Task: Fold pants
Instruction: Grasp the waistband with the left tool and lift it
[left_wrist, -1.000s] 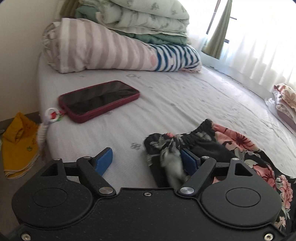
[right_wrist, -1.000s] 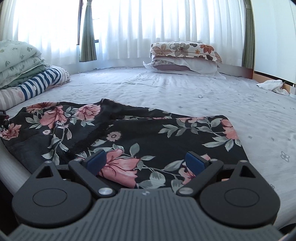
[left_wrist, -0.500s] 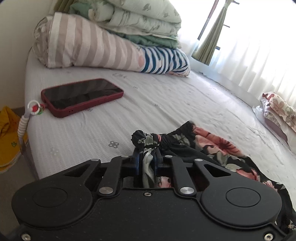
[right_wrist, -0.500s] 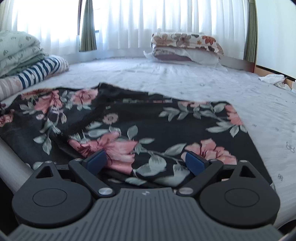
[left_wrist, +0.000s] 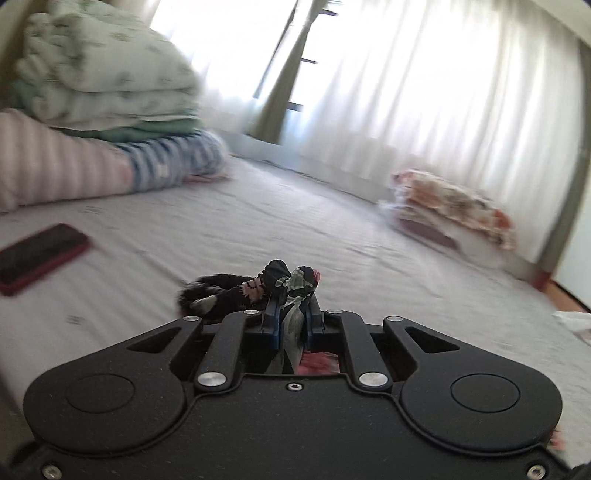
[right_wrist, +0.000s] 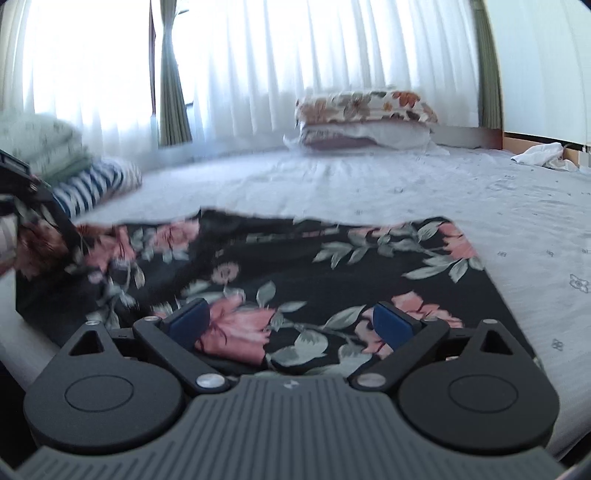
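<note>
The black floral pants (right_wrist: 332, 266) lie spread on the pale bed sheet (right_wrist: 369, 184). My left gripper (left_wrist: 291, 317) is shut on the bunched waistband end of the pants (left_wrist: 291, 284) and holds it lifted above the bed; it also shows at the left edge of the right wrist view (right_wrist: 33, 199). My right gripper (right_wrist: 291, 321) is open, its blue pads (right_wrist: 188, 319) low over the near edge of the pants, with fabric between them.
A dark red phone (left_wrist: 37, 254) lies on the bed at the left. Folded quilts and striped bedding (left_wrist: 92, 122) are stacked at the back left. Floral pillows (right_wrist: 362, 118) lie by the curtained window. A white cloth (right_wrist: 543, 155) lies at the far right.
My left gripper closed on the waistband, then lifted it and swung right, toward the pillows. My right gripper moved forward over the near edge of the pants and stayed open.
</note>
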